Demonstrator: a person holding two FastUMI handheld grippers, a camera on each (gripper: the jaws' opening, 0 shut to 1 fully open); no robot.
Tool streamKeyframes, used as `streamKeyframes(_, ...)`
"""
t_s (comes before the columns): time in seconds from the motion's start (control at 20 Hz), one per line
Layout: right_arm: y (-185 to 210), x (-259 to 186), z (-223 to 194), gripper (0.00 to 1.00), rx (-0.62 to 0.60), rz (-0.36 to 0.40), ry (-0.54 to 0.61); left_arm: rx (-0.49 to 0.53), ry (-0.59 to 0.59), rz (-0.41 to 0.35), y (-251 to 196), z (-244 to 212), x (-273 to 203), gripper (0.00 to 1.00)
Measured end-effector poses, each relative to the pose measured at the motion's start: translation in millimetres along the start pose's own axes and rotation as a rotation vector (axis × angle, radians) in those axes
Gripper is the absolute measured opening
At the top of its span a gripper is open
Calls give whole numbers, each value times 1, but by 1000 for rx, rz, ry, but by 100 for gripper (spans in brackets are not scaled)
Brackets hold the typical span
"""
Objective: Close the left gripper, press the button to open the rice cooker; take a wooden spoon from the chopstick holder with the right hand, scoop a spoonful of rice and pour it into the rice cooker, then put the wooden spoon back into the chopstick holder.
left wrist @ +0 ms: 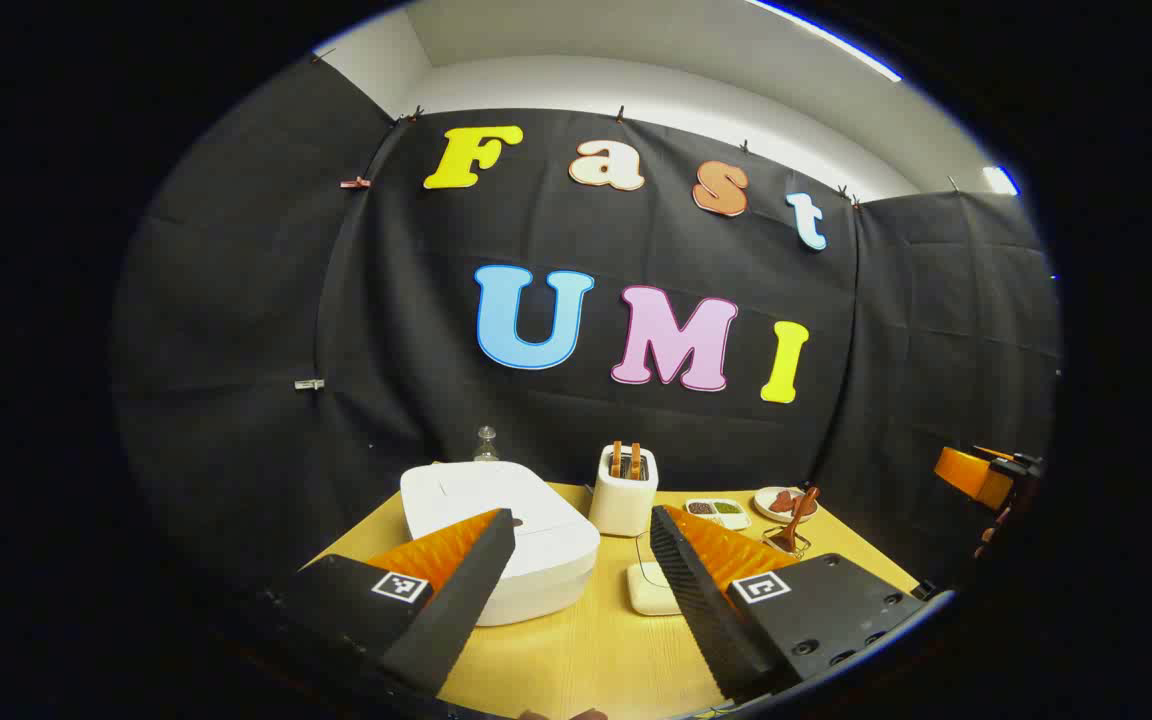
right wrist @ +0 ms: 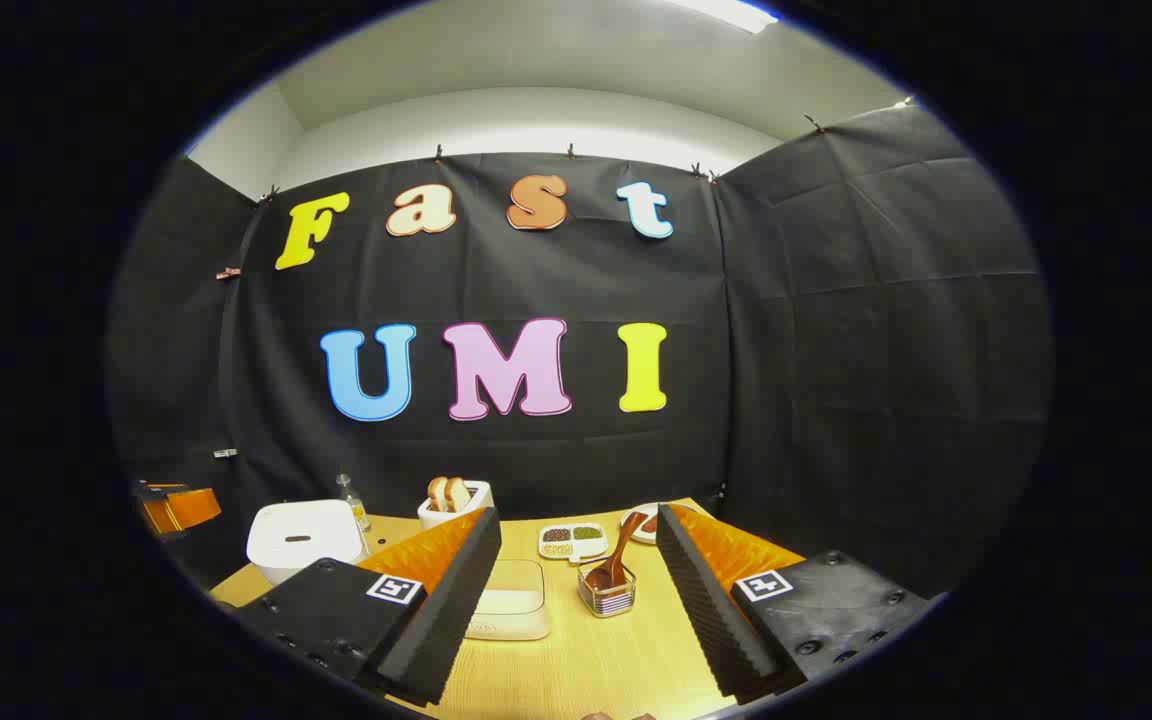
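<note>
Left gripper view shows the left tool (left wrist: 581, 560) spread open low in the frame, aimed at the cooker (left wrist: 501, 535), whose lid is down; it must shut before pressing. Right gripper view shows the right tool (right wrist: 576, 590) also open, facing the holder (right wrist: 608, 595) with the spoon (right wrist: 616, 562) at lower center, handle leaning up for grabbing, beside the rice box (right wrist: 511, 598) on the table (right wrist: 626, 665).

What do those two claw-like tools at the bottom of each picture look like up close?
The left gripper and the right gripper look alike: two long wedge-shaped fingers with ridged inner faces, each on a black block with screw holes. Each block carries a small square black-and-white marker.
</note>
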State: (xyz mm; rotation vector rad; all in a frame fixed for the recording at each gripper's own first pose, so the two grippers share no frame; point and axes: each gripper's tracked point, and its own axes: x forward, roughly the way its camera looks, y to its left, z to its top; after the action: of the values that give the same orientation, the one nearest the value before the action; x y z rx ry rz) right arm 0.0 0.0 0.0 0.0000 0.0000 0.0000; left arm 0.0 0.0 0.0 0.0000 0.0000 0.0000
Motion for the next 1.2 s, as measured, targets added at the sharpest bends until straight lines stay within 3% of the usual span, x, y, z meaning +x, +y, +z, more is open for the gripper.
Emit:
streamKeyframes(0.8, -4, 2, -4, 98, 0, 17, 30, 0, 52, 2, 3, -11, 12, 95)
streamKeyframes(1.2, -2, 8, -6, 98, -6, 23, 27, 13, 72, 32, 25, -7, 38, 95)
